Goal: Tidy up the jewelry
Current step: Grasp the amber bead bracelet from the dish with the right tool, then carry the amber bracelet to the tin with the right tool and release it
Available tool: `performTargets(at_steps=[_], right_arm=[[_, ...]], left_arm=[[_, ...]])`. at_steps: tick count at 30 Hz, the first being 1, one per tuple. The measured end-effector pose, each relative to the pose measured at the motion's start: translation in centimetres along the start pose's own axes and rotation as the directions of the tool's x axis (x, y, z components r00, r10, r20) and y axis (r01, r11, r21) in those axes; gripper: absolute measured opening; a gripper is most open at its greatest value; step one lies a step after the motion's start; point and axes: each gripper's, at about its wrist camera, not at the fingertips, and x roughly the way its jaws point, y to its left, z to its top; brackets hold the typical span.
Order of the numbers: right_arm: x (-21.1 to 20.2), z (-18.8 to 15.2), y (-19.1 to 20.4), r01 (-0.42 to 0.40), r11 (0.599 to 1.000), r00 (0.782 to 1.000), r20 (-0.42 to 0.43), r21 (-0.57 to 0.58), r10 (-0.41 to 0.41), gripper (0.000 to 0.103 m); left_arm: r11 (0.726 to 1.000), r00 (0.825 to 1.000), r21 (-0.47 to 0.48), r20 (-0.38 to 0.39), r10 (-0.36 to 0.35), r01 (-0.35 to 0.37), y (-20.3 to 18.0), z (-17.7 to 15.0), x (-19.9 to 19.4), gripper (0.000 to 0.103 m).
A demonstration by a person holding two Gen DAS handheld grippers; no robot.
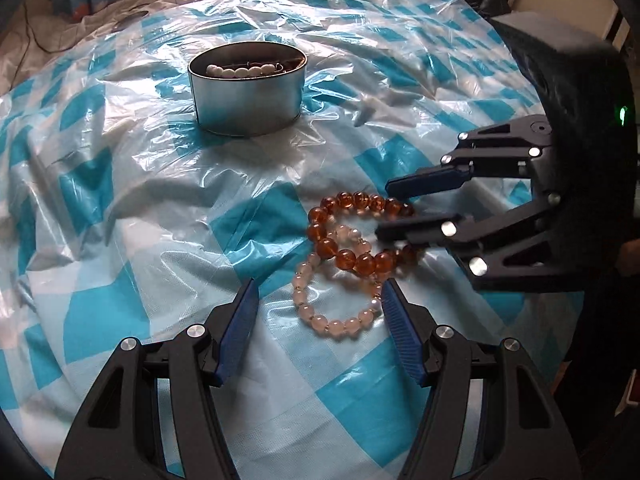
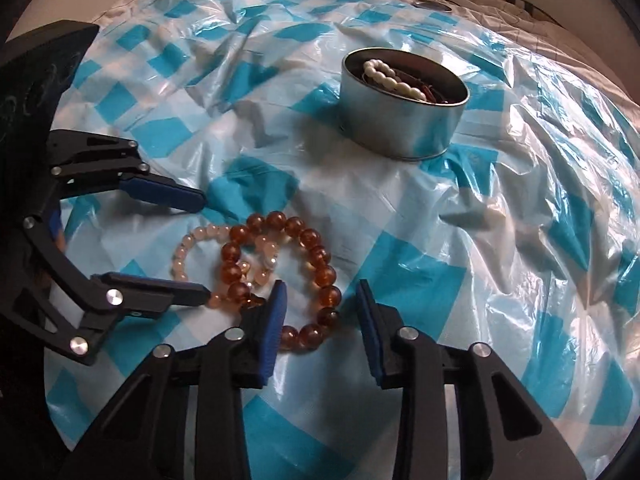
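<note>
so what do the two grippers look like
Both match: the left gripper and right gripper have black plastic linkage arms with triangular cut-outs, round silver pivot pins, and fingers faced with ribbed blue pads. The right one's dark body shows a small green light. No cables visible.

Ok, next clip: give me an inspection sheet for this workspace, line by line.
Surface: crinkled blue-and-white checked plastic sheet over bedding.
Job's things: amber bead bracelet overlapping pale pink bead bracelet; round metal tin holding a white bead bracelet and darker pieces.
Clutter: small dark round object past the sheet's far edge.
Grippers: left gripper open beside the pink bracelet; right gripper open astride the amber bracelet.
Cables: thin dark cable on the bedding.
Surroundings: quilted bedding, blurred blue items behind.
</note>
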Motion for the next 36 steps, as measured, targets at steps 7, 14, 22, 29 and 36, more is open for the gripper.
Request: performTargets(at_steps=[7,14,22,29,36], right_arm=[[-0.5,0.0,-2.2,-0.101,0.989,0.995,0.026,0.109,0.099,0.012],[-2.4,0.1,-6.5,-0.449,0.831,0.892,0.223,0.327,0.394,0.012],[-4.1,-0.3,-9.2,-0.602,0.691,0.794,0.385,0.399,0.47,0.012],[-6.9,0.2,-11.0,-0.731,0.587,0.663,0.567,0.349,0.488,0.012],[-8.1,0.6,-12.6,-0.812,0.498,0.552,0.677,0.304,0.487,0.012]], left_arm=[[0.998,1.0,0.068,-0.018,0.014,-0.013,-1.4,-0.1,0.6,0.022],[1.0,0.999,-0.001,0.054,-0.006,0.006,0.2,0.6,-1.4,0.007],[0.99,0.985,-0.082,0.139,-0.104,0.116,1.9,1.4,-3.5,0.007],[0.964,0.949,-0.129,0.248,-0.196,0.233,2.6,2.6,-5.8,0.007],[0.951,0.921,-0.132,0.319,-0.225,0.278,2.5,3.8,-7.6,0.007]])
